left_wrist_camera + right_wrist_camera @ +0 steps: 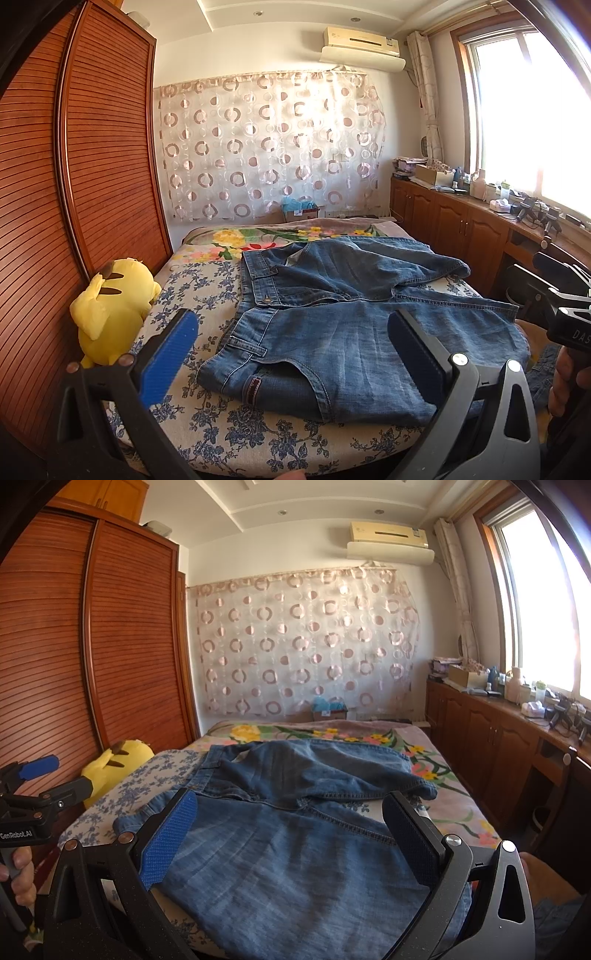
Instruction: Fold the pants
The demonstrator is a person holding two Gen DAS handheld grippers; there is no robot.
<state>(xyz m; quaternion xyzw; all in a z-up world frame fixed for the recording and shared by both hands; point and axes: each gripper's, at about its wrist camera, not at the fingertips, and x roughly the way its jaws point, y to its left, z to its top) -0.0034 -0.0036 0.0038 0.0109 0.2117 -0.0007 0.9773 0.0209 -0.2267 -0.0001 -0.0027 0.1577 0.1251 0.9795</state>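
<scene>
The jeans (332, 314) are spread on the bed (207, 295), unfolded. Both hand-held grippers, left (291, 354) and right (291, 834), are held open and empty above the near hem, judged ready for grasping.

Louvred wardrobe (92, 147), bright window (535, 110), patterned curtain (273, 147)

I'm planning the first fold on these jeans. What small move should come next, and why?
Probably lower the open left hand-held gripper onto the waistband corner of the blue denim jeans and pinch it. Both hand-held grippers, right included, hover open and empty, and the jeans lie rumpled on the floral bed, unfolded.
</scene>
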